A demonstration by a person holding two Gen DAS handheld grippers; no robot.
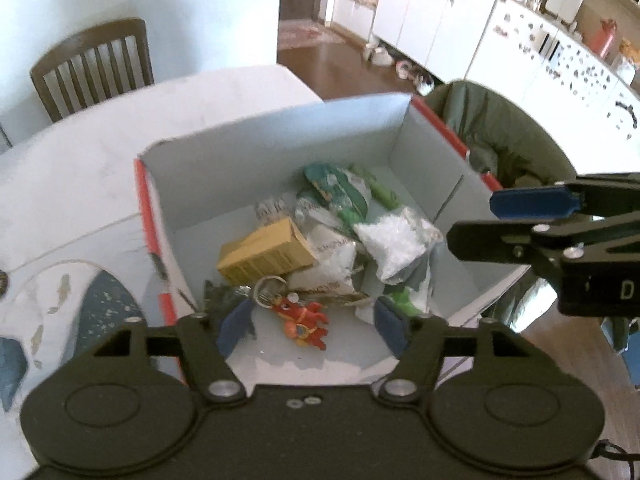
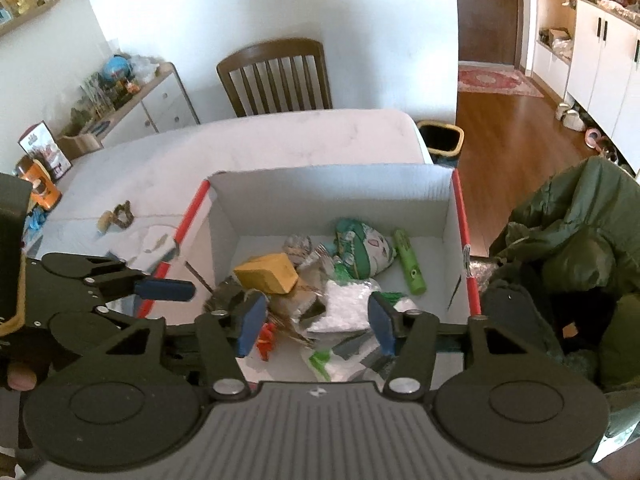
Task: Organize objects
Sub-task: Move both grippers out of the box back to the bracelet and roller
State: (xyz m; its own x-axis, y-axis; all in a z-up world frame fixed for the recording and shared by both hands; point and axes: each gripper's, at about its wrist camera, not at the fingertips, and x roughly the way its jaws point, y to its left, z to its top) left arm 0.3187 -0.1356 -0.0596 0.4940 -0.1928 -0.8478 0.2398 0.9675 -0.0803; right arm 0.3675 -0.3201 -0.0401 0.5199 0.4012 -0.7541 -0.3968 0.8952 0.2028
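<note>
Green tube (image 2: 409, 267) lies lengthwise along the box's (image 2: 332, 188) right wall.

White walls (image 2: 200, 8), wooden chair (image 2: 276, 76)

Both views are bright with even daylight, and the white wall (image 2: 248, 4) and pale surface (image 1: 100, 160) are nearly washed out. Colours look slightly oversaturated. The box (image 1: 280, 152) floor is lit softly, its inner walls in mild grey shade. The left wrist view is smeared by motion blur, worst at the far cabinets (image 1: 440, 20); the right wrist view is sharper. Fisheye distortion bends straight lines towards the edges, and the corners go dark
</note>
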